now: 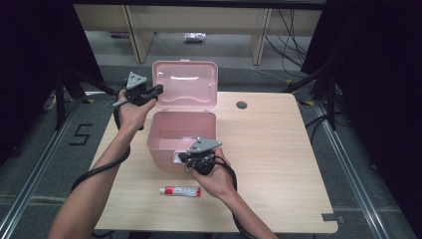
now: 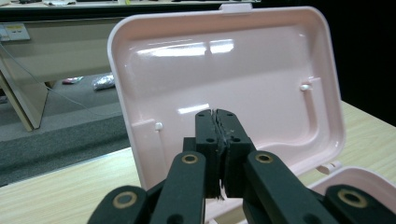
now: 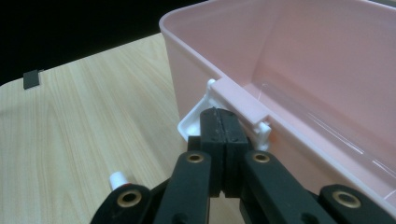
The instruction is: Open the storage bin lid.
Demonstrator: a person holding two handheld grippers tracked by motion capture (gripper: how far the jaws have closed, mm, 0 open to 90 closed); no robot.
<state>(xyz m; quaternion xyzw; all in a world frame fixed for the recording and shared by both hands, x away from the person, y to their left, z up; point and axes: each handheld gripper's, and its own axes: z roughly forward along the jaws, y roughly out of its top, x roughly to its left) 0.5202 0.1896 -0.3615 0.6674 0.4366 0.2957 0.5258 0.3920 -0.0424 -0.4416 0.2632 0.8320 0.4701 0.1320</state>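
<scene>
On the counter (image 1: 278,149), mid-left: pink box (image 1: 164,130), lid (image 1: 185,83) swung up and standing open at the back. Box interior looks bare in the high view and in the right gripper view. White latch (image 3: 194,122) hangs on the box's front wall. Left gripper (image 2: 217,122) sits just beside the lid's left edge, fingers pressed together on nothing, tips just short of the lid's inner face. Right gripper (image 3: 218,122) is at the box front, fingers also pressed together with nothing between them, tips right at the latch; contact unclear. Small tube (image 1: 180,191) with a red-and-white label lies flat near the front edge, apart from the box; print too small to read. Floor (image 1: 59,149) left of the counter carries a "5" mark (image 1: 82,134).
</scene>
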